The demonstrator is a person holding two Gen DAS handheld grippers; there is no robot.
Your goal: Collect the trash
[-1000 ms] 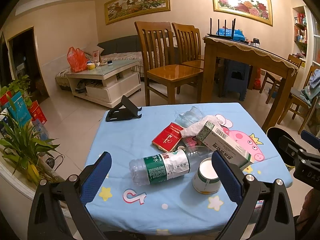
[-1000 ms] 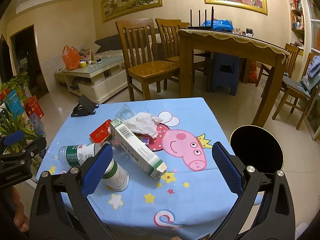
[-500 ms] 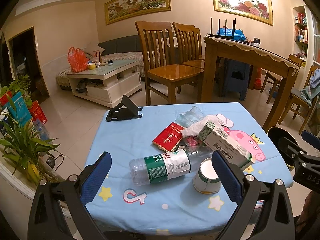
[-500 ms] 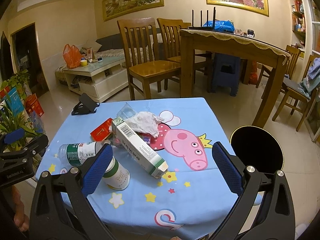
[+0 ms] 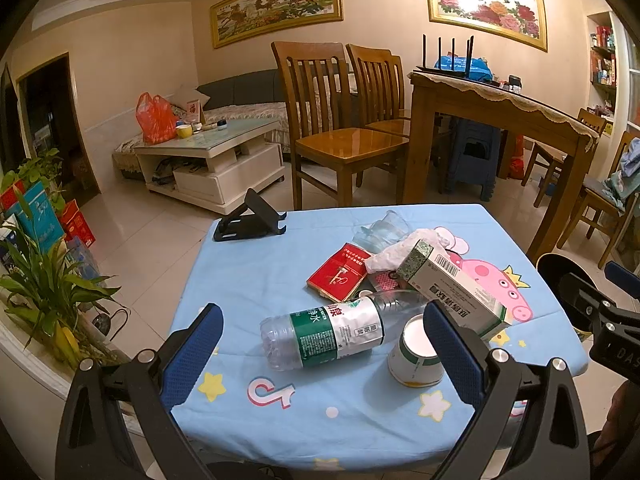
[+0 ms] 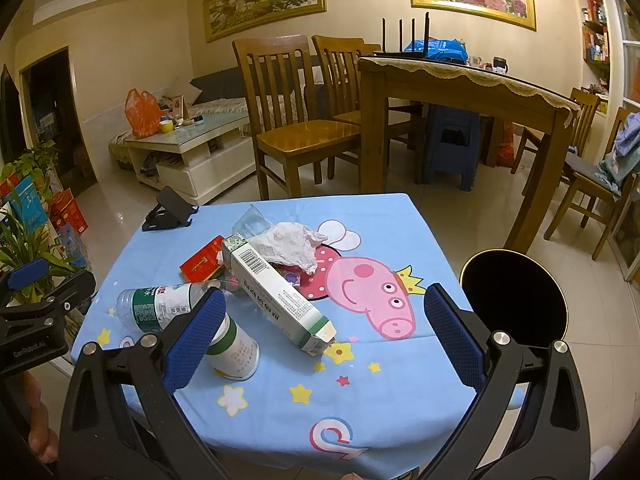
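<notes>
Trash lies on a small table with a blue cartoon cloth [image 5: 240, 280]: a clear plastic water bottle [image 5: 332, 336] on its side, an overturned paper cup [image 5: 416, 356], a long green-and-white carton [image 5: 456, 292], a red cigarette pack [image 5: 340, 272], a crumpled tissue [image 5: 400, 250] and a clear plastic cup [image 5: 382, 230]. My left gripper [image 5: 324, 356] is open, just in front of the bottle. My right gripper [image 6: 324, 340] is open above the near end of the carton [image 6: 280, 292], with the paper cup [image 6: 234, 352] by its left finger.
A black round bin [image 6: 516, 296] stands on the floor right of the table. A black phone stand [image 5: 248, 222] sits at the table's far left corner. Wooden chairs [image 5: 340, 140], a dining table [image 5: 500, 120], a coffee table [image 5: 212, 152] and plants [image 5: 44, 292] surround it.
Both views have drifted only slightly. The right gripper's view has shifted a little leftward over the table. Nothing has been taken hold of or moved.
</notes>
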